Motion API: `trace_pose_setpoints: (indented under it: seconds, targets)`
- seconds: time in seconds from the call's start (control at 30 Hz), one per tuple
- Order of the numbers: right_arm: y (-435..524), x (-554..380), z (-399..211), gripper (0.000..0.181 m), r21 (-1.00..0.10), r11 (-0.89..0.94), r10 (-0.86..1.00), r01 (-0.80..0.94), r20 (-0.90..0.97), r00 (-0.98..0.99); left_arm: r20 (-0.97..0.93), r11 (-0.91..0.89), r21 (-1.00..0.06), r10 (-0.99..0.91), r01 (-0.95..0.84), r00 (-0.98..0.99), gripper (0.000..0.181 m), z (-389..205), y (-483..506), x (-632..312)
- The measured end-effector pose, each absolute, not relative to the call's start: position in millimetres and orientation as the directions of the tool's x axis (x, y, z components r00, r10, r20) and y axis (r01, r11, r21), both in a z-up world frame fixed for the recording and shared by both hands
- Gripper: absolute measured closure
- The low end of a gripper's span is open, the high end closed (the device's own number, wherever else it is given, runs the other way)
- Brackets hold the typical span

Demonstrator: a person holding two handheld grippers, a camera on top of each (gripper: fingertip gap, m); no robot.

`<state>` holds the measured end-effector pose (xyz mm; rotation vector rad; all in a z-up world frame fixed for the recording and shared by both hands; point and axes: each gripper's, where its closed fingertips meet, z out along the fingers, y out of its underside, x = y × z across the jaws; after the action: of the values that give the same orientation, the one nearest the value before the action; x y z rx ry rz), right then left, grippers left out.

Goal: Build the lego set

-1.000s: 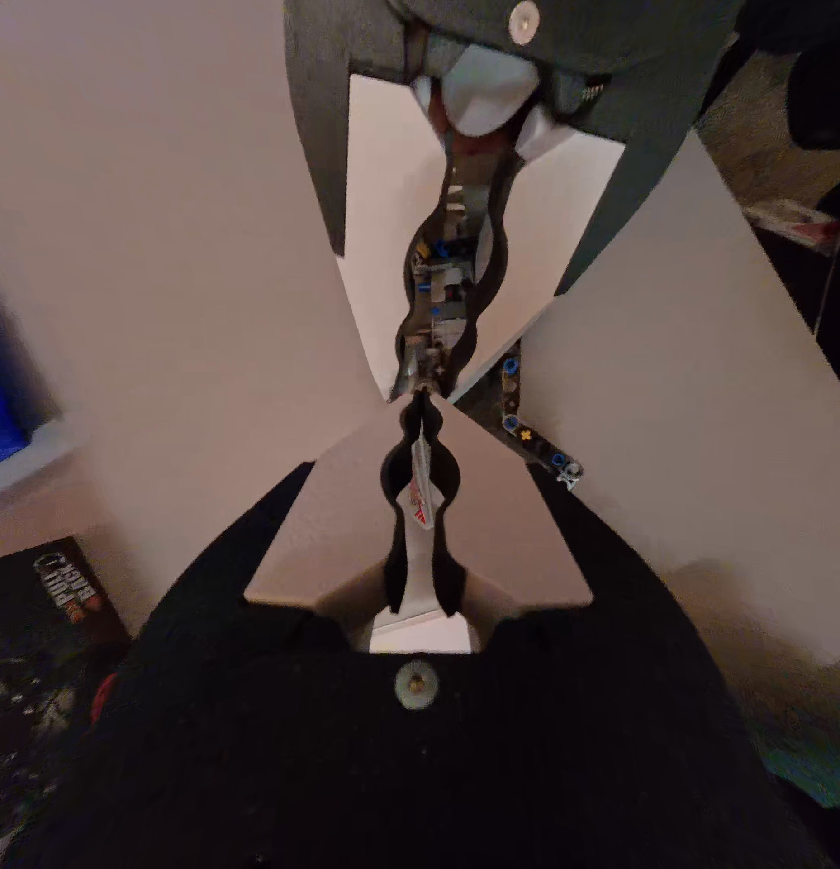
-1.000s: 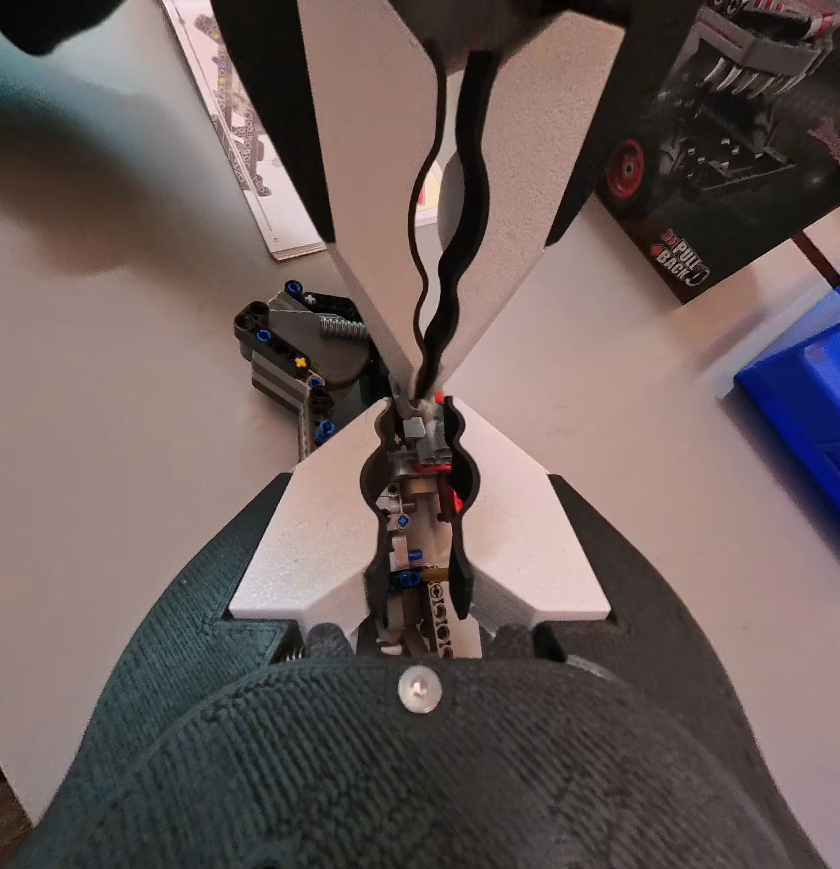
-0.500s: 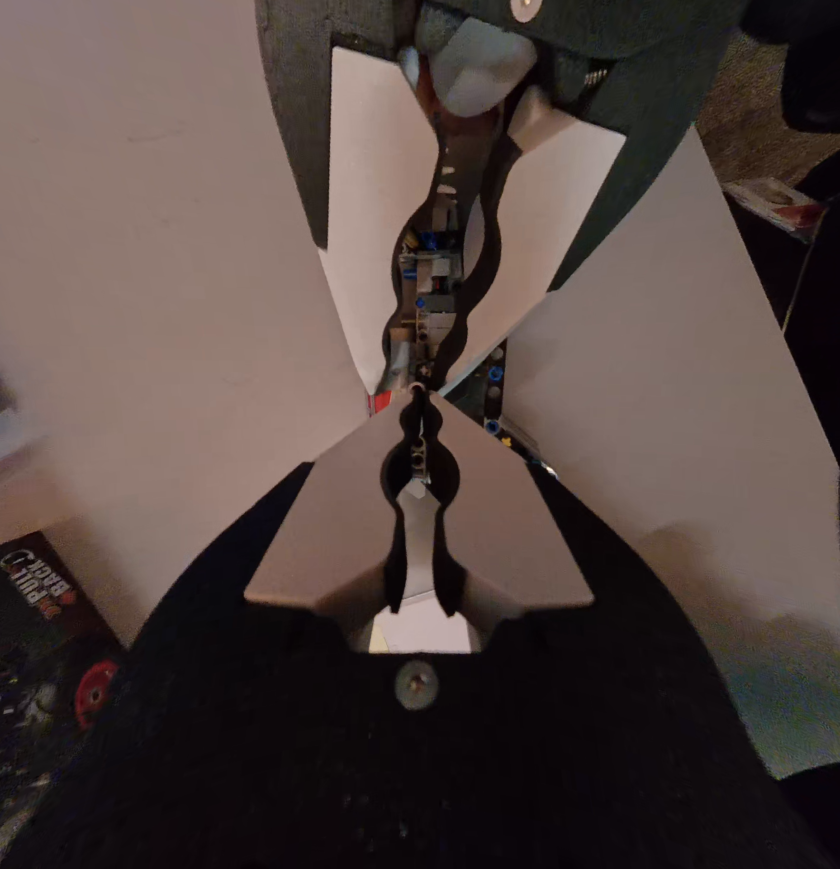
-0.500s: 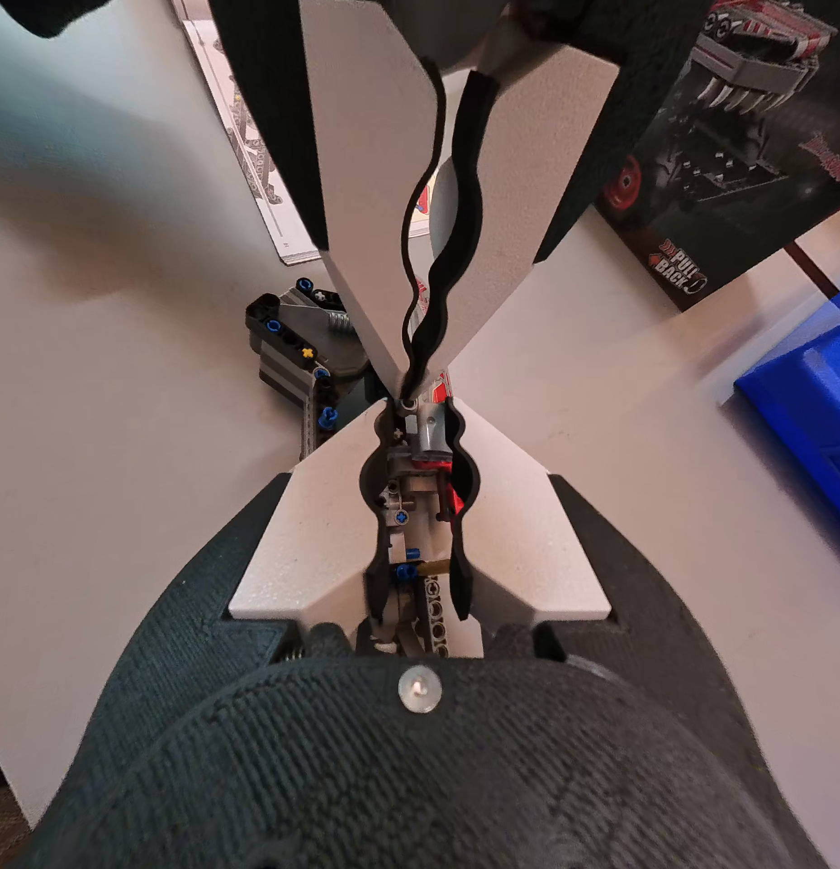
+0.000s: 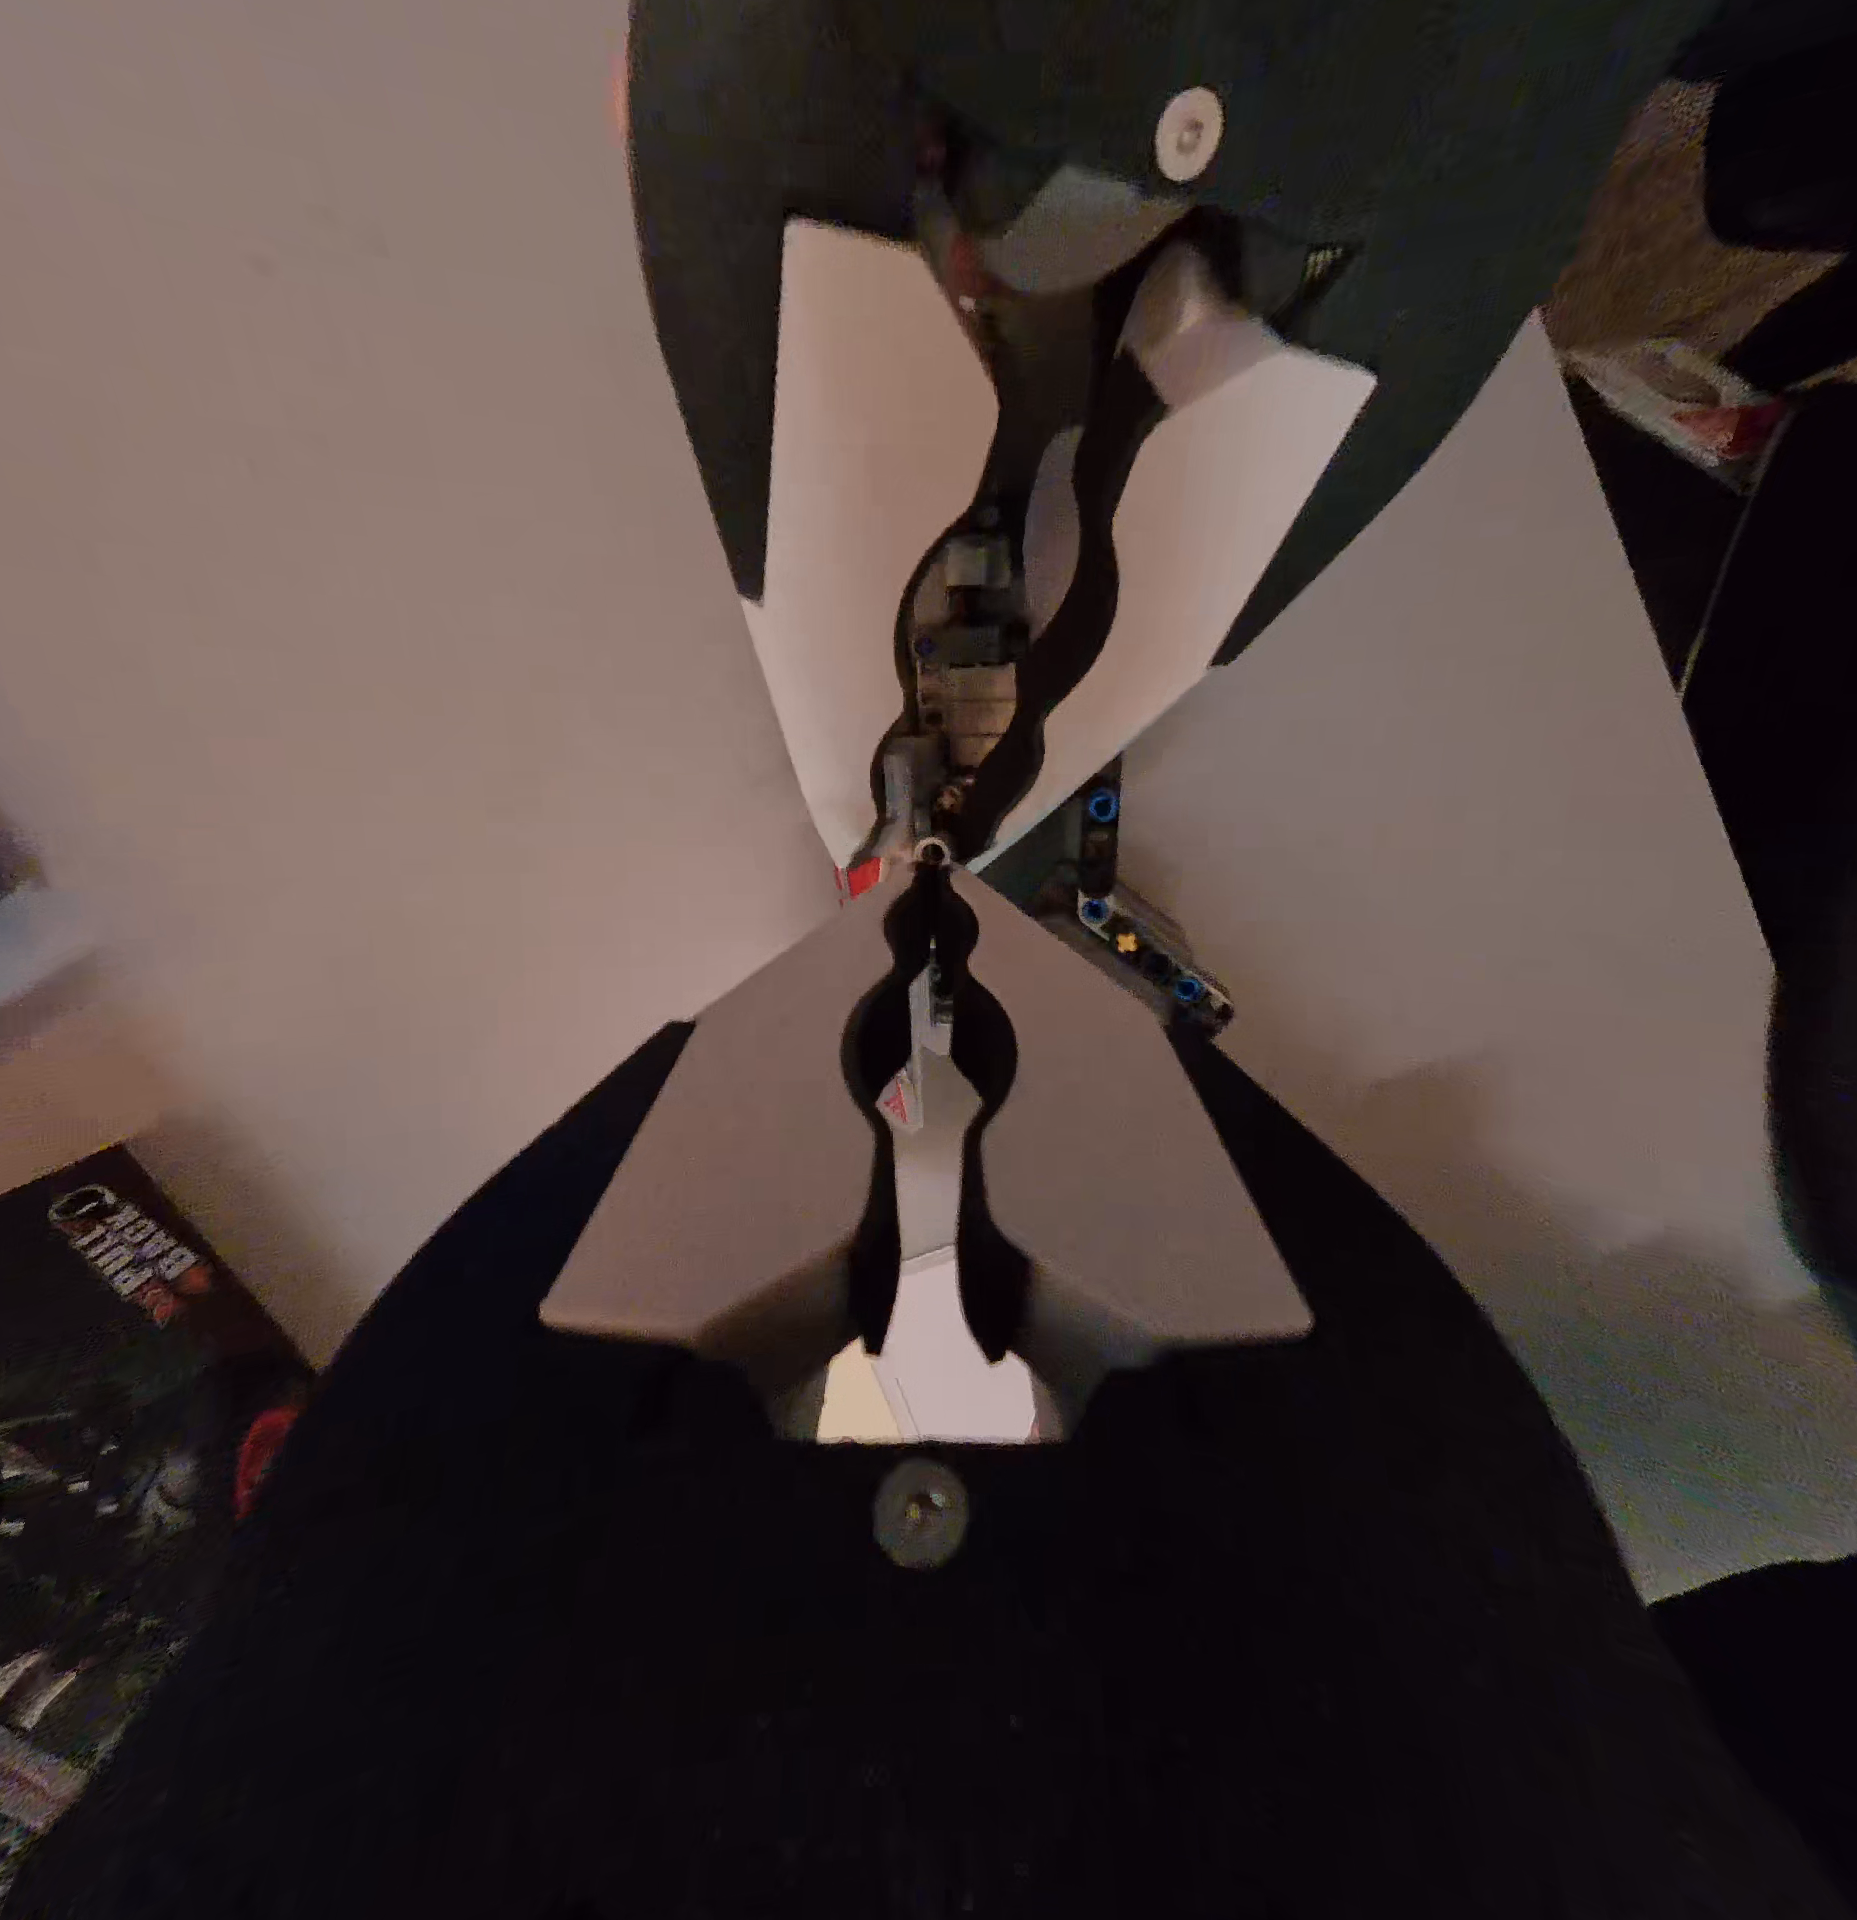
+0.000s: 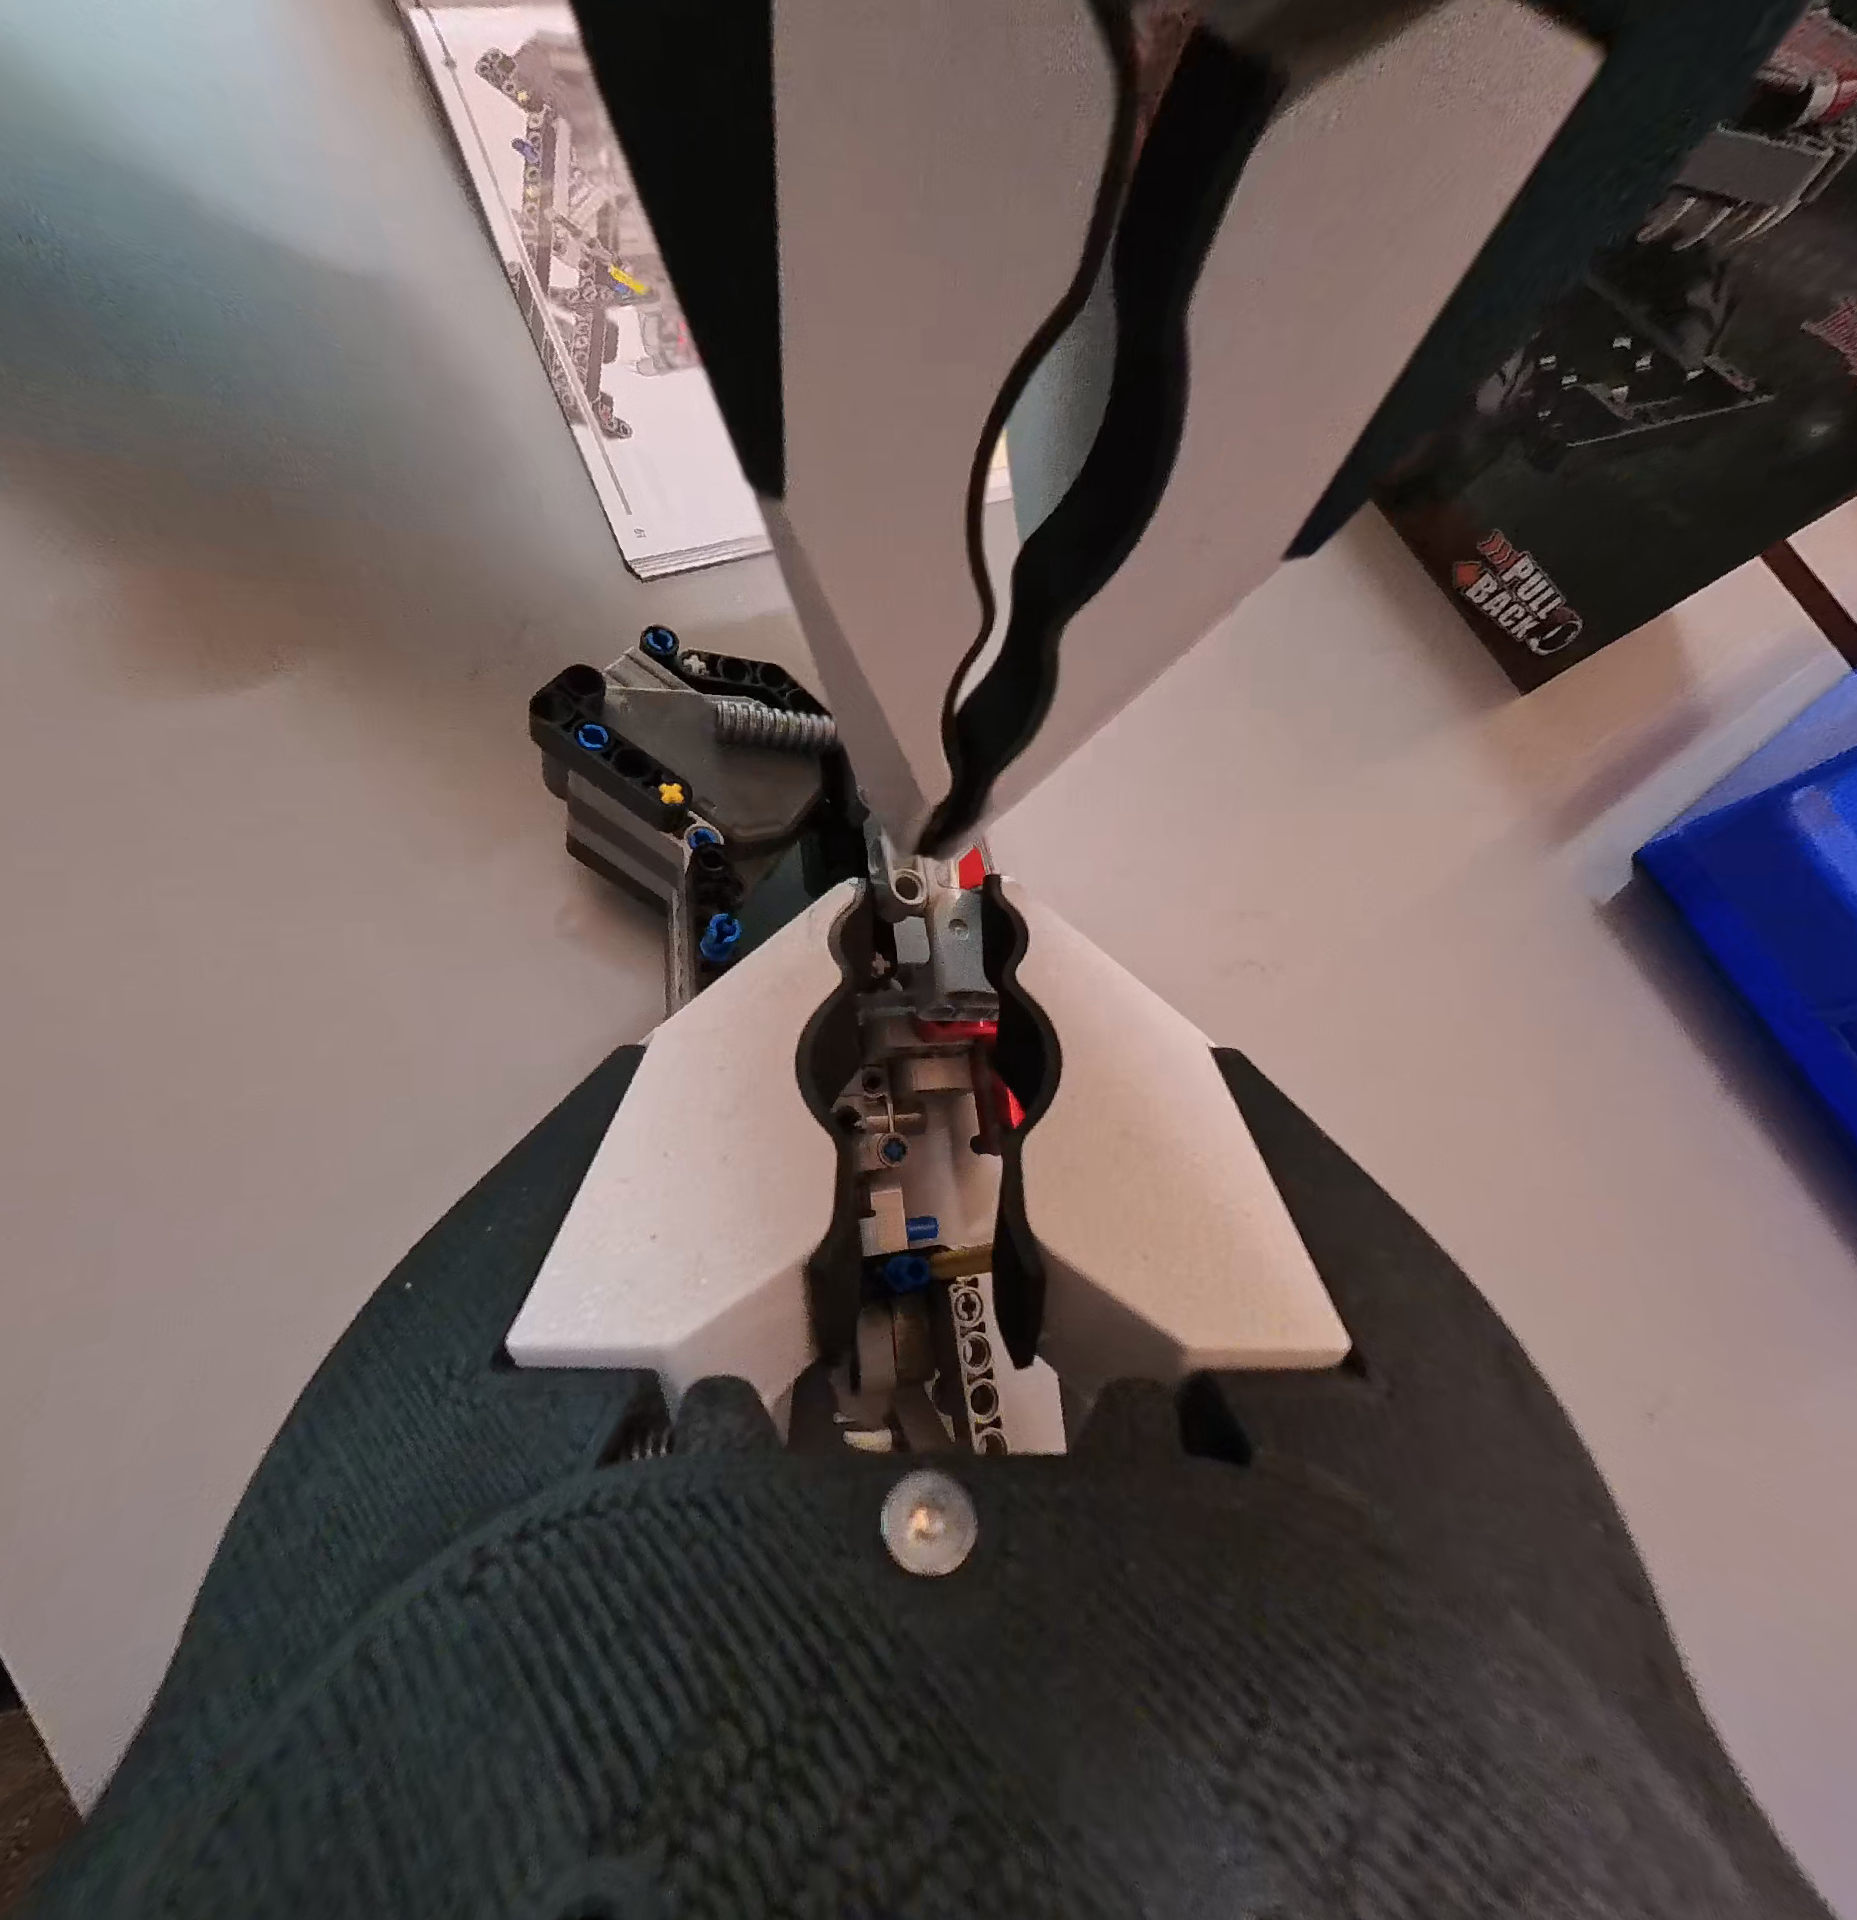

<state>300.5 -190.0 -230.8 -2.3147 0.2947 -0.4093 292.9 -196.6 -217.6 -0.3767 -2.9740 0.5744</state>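
Note:
My right gripper point(image 6: 924, 894) is shut on a grey and white lego assembly point(image 6: 929, 1101) with blue pins and red parts, held above the white table point(image 6: 280, 1039). My left gripper point(image 5: 929, 883) is shut on a thin light-grey piece with a red mark point(image 5: 922, 1049). The two grippers meet tip to tip. The piece's small round end point(image 5: 932, 852) touches the front of the assembly point(image 5: 960, 665). In the right wrist view the left gripper point(image 6: 939, 826) comes down from the top. Most of the thin piece is hidden between the pads.
A second black and grey sub-assembly point(image 6: 675, 779) with blue pins lies on the table just left of the grippers, also in the left wrist view point(image 5: 1132, 935). An instruction booklet point(image 6: 591, 312) lies behind it. The dark set box point(image 6: 1682, 364) and a blue bin point(image 6: 1807, 935) are at the right. My two grippers' fingertips are within a few centimetres of each other.
Both grippers stay shut and tip to tip. The left gripper has tilted and pressed closer to the assembly's front end; the assembly has shifted slightly in view.

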Motion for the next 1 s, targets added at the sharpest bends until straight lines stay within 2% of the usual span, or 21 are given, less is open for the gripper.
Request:
trace_pose_setpoints:
  seconds: [0.2,0.3,0.37,0.47,0.6,0.67,0.7,0.77,0.87,0.97,1.0]
  targets:
    - [-191,301,-231,0.162,-0.731,-0.676,-0.342,-0.096,0.196,0.919,0.042,0.923,-0.307,0.259,0.234,-0.965,0.181,-227,-194,295]
    - [-192,300,-231,0.163,-0.739,-0.667,-0.347,-0.093,0.197,0.917,0.033,0.91,-0.351,0.249,0.222,-0.968,0.181,-213,-199,296]
    - [-192,300,-231,0.163,-0.743,-0.663,-0.348,-0.092,0.198,0.916,0.049,0.927,-0.298,0.252,0.227,-0.966,0.181,-228,-194,295]
    - [-191,300,-231,0.163,-0.746,-0.661,-0.342,-0.087,0.196,0.919,0.06,0.929,-0.288,0.258,0.231,-0.964,0.181,-229,-192,294]
    - [-191,299,-231,0.163,-0.749,-0.657,-0.345,-0.084,0.2,0.917,0.047,0.909,-0.355,0.251,0.218,-0.967,0.181,-211,-200,296]
    - [-192,299,-231,0.163,-0.746,-0.661,-0.344,-0.084,0.202,0.917,0.075,0.932,-0.281,0.259,0.229,-0.963,0.181,-230,-194,294]
    - [-192,299,-230,0.163,-0.746,-0.661,-0.344,-0.082,0.204,0.917,0.087,0.926,-0.309,0.253,0.215,-0.963,0.181,-228,-198,293]
    - [-191,299,-231,0.163,-0.748,-0.659,-0.341,-0.081,0.202,0.918,0.065,0.929,-0.288,0.261,0.232,-0.963,0.181,-224,-194,296]
    - [-191,298,-230,0.163,-0.749,-0.658,-0.342,-0.08,0.203,0.917,0.04,0.911,-0.346,0.255,0.226,-0.966,0.181,-206,-200,297]
    - [-192,298,-232,0.162,-0.741,-0.666,-0.341,-0.083,0.203,0.918,0.068,0.934,-0.273,0.258,0.231,-0.964,0.181,-228,-194,294]
    - [-191,298,-231,0.163,-0.745,-0.662,-0.336,-0.078,0.203,0.92,0.078,0.928,-0.302,0.253,0.219,-0.964,0.181,-226,-196,292]
